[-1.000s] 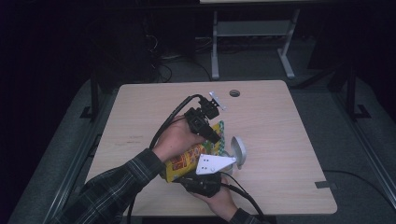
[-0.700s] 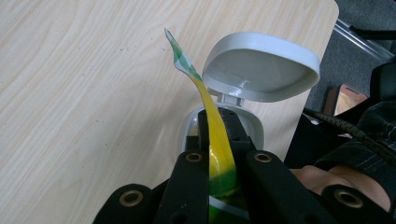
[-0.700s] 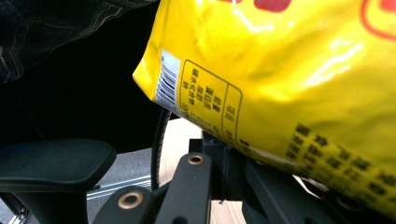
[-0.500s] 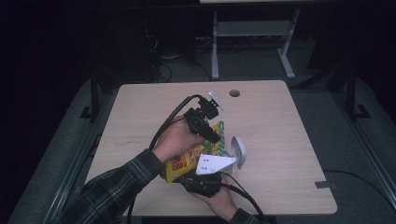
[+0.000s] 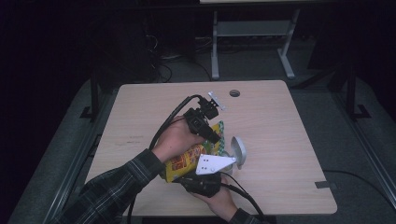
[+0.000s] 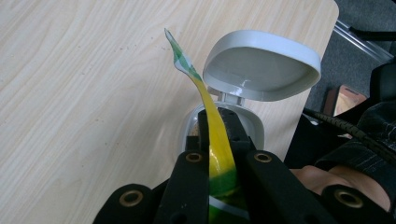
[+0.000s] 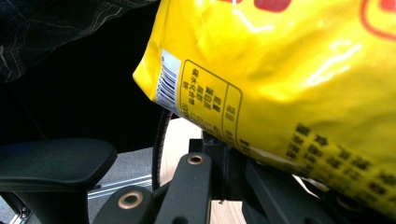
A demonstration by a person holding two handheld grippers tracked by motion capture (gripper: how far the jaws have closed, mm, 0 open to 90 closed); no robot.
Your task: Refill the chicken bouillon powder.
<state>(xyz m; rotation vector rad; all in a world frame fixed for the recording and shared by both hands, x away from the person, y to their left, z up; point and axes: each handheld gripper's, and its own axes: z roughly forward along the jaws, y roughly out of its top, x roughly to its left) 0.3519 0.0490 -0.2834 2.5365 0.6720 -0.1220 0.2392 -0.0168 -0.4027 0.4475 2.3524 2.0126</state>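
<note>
A: Centre of the high view: a person in a plaid sleeve [image 5: 116, 186] holds a yellow snack bag [image 5: 187, 161] over a wooden bench [image 5: 280, 140], a claw in each hand. What has hold of it?

B: Both. The left claw [image 6: 217, 140] is clamped on the bag's green-edged top strip, which curls up between its jaws toward the upper middle of the left gripper view. The right claw [image 7: 224, 158], low in the frame, is closed on the bag's lower seam, beside the barcode.

A: Why top and bottom?

B: It looks like a tilt-and-pour grip: one end steered, the other lifted, so the mouth hangs over the small grey container [image 6: 224, 126] just beyond the left claw.

A: And its hinged lid [image 6: 261, 65]?

B: Flipped back and standing open, right of centre, leaving the opening free to take the contents.

A: Is anything falling?

B: Nothing can be seen leaving the bag.
</note>
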